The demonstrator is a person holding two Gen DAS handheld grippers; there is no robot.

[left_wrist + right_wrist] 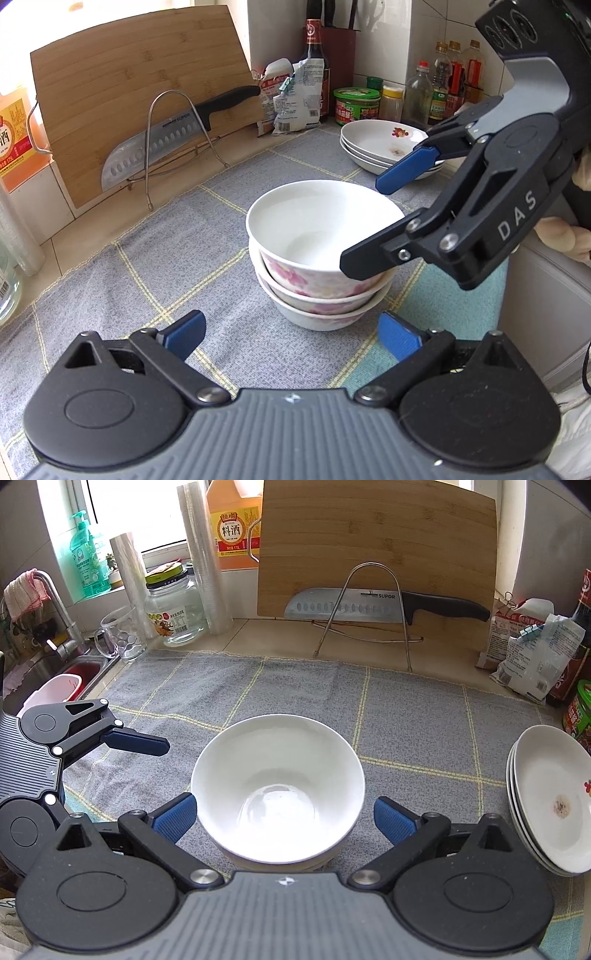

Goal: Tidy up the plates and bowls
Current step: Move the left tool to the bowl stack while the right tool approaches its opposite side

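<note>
A: Where's the stack of white porcelain bowls with pink flowers (277,794)?

B: Between the right gripper (284,818)'s wide-spread blue pads, which don't touch it.

A: The left gripper (291,336)?

B: Spread wide too, holding nothing; the bowls sit just ahead. The stacked white plates (373,142) lie beyond the right gripper.

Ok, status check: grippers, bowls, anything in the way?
Both grippers open, empty: left gripper, right gripper. Bowl stack nested on cloth, right jaws straddling it. Plate stack beside, clear.
</note>
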